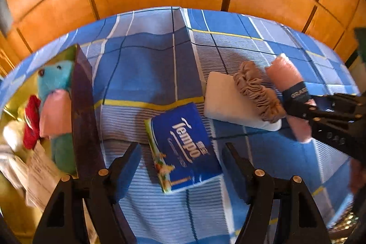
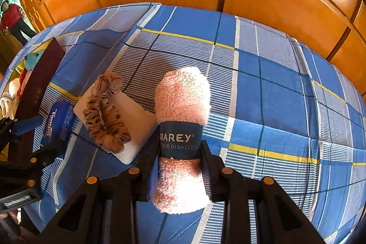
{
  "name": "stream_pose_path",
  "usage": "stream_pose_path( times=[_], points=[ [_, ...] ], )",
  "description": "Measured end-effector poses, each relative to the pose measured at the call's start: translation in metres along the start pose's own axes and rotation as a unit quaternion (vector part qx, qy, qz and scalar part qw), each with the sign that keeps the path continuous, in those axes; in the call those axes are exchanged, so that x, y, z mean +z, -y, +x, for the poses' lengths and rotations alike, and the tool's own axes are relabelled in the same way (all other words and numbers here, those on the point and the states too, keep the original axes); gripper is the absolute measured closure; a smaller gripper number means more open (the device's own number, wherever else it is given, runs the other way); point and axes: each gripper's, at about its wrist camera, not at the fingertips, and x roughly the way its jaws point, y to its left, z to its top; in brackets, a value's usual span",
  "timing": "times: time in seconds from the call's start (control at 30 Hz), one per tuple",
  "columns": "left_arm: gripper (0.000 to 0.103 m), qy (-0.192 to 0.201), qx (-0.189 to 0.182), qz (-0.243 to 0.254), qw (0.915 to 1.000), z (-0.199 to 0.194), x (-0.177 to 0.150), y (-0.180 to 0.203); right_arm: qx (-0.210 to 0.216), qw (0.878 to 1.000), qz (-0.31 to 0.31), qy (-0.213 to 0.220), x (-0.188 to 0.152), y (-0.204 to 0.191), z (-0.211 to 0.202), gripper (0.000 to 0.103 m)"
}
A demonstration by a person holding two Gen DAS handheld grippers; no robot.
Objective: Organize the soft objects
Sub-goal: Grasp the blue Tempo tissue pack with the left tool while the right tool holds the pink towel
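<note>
On the blue plaid bedspread [image 2: 274, 95], at 6 o'clock in the right wrist view, the right gripper [image 2: 180, 152] is clenched on the rolled pink dishcloth [image 2: 183, 97] at its dark paper band. I would lift it straight, squeezing on the band so the roll keeps its shape, then carry it to the dark box [image 1: 82, 106] at 9 o'clock. The left gripper [image 1: 183, 166] hangs released over the blue tissue pack [image 1: 185, 145]. A brown scrunchie [image 2: 105, 113] lies on a white pad [image 2: 135, 120].
</note>
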Motion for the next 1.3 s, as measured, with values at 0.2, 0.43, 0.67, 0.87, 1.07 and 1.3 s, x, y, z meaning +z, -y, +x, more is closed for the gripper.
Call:
stream_pose_path(
  times=[0.2, 0.43, 0.67, 0.87, 1.07, 1.3],
  points=[
    [0.065, 0.031, 0.012, 0.064, 0.9974, -0.004, -0.003, 0.011, 0.004, 1.000, 0.015, -0.003, 0.001, 0.006, 0.000, 0.071],
    [0.068, 0.050, -0.101, 0.074, 0.9909, -0.019, -0.007, 0.013, 0.001, 1.000, 0.017, -0.003, 0.001, 0.004, 0.001, 0.071],
    [0.050, 0.045, -0.096, 0.033, 0.9938, -0.022, -0.003, -0.004, 0.000, 1.000, 0.022, -0.003, 0.001, 0.005, 0.001, 0.070],
    [0.048, -0.027, -0.088, -0.019, 0.9956, -0.009, 0.013, -0.031, 0.002, 1.000, 0.023, -0.006, 0.001, 0.005, 0.001, 0.070],
    [0.048, -0.053, -0.084, -0.017, 0.9950, -0.003, 0.029, -0.025, 0.002, 1.000, 0.018, -0.007, 0.001, 0.004, 0.002, 0.069],
    [0.045, -0.119, -0.048, 0.012, 0.9916, 0.020, 0.042, -0.014, 0.003, 1.000, 0.017, -0.010, 0.001, 0.005, 0.003, 0.069]
  ],
)
